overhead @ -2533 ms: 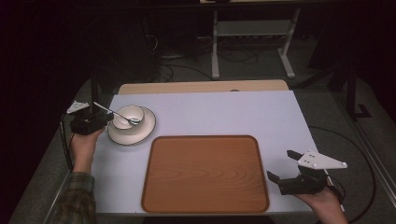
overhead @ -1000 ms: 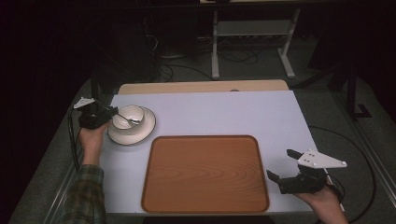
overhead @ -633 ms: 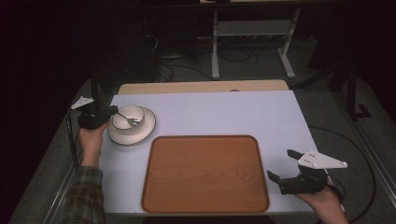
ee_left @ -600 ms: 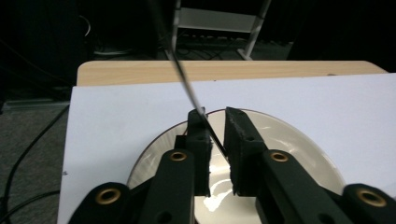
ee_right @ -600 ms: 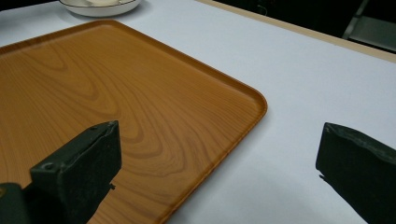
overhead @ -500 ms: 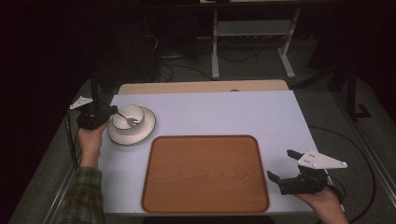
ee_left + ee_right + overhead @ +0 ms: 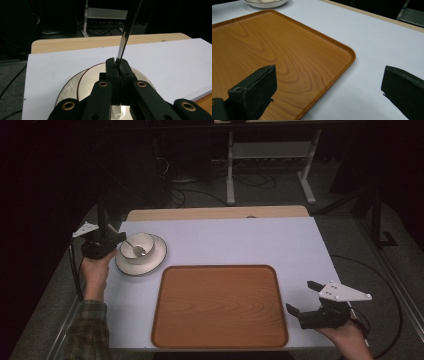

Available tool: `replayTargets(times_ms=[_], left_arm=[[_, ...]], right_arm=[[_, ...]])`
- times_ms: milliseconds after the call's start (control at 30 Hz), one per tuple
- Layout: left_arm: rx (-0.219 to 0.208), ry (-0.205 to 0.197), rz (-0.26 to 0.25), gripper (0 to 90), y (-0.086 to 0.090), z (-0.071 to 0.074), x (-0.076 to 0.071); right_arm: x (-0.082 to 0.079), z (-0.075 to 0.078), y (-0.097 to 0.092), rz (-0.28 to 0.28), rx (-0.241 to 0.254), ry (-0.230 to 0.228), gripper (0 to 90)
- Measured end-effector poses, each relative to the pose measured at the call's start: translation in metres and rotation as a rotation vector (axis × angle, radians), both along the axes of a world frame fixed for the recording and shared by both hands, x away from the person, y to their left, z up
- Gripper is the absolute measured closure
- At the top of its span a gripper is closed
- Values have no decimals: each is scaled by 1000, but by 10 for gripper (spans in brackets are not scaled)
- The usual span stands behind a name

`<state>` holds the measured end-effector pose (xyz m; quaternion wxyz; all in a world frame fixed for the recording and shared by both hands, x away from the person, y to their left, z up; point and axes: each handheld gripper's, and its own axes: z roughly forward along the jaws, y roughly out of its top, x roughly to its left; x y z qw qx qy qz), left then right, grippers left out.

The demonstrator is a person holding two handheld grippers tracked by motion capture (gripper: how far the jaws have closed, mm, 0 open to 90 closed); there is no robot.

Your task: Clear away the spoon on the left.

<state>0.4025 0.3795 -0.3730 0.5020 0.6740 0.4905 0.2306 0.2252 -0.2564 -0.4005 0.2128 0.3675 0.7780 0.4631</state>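
Left claw (image 7: pixel 116 239) at the left edge of the worktop (image 7: pixel 240 245), just beside the bowl (image 7: pixel 139 245). Jaws clenched on the handle of a spoon (image 7: pixel 136 248); they have just been closing, with the handle between them. In the left gripper view the pads meet around the thin metal handle (image 7: pixel 126 32), which rises steeply past the claw (image 7: pixel 118 68) toward the top of the frame. Below the jaws, a pale bit of the spoon shows against the inside of the bowl (image 7: pixel 92 75).

High view: spoon's scoop end lies inside the bowl, handle slanting up and left into the claw. Bowl is white with a dark rim line and sits on a saucer (image 7: pixel 152 262) of the same pattern. Both stand on the pale sheet covering the worktop, near its far-left corner, just beyond the top-left corner of the tray (image 7: pixel 220 305) and apart from it.

Right claw (image 7: pixel 303 298) is held at the near-right corner of the worktop, released, jaws wide apart, nothing between them. Right gripper view: one jaw over the tray's wooden surface (image 7: pixel 262 50), the other over the pale sheet, the tray's rounded corner between them. Saucer rim visible at the top of that view (image 7: pixel 265 3).

Tray: wood-grain, rectangular, rounded corners, raised lip, centred on the near half of the worktop.
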Motion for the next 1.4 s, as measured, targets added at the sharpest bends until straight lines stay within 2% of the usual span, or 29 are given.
replayTargets(times_ms=[167, 533, 800, 900, 1133, 1233, 1400], left_arm=[[10, -20, -3, 887, 0, 8, -2], [22, -75, -19, 890, -2, 34, -11], [3, -102, -75, 890, -10, 55, -20], [0, -93, -105, 890, -16, 59, -24], [27, -71, -176, 890, -28, 64, -35], [20, -65, -201, 889, -31, 65, -42], [50, -62, -224, 890, -42, 64, -54]], right_arm=[[0, 0, 0, 1, -1, 0, 0], [0, 0, -1, -2, 3, -2, 0], [0, 0, -1, -2, 3, -2, 0], [-1, 1, -1, -3, 3, -3, 0], [-2, 2, -2, -4, 6, -9, 0], [-2, 3, -1, -3, 7, -10, 0], [-2, 3, -2, -4, 9, -9, 0]])
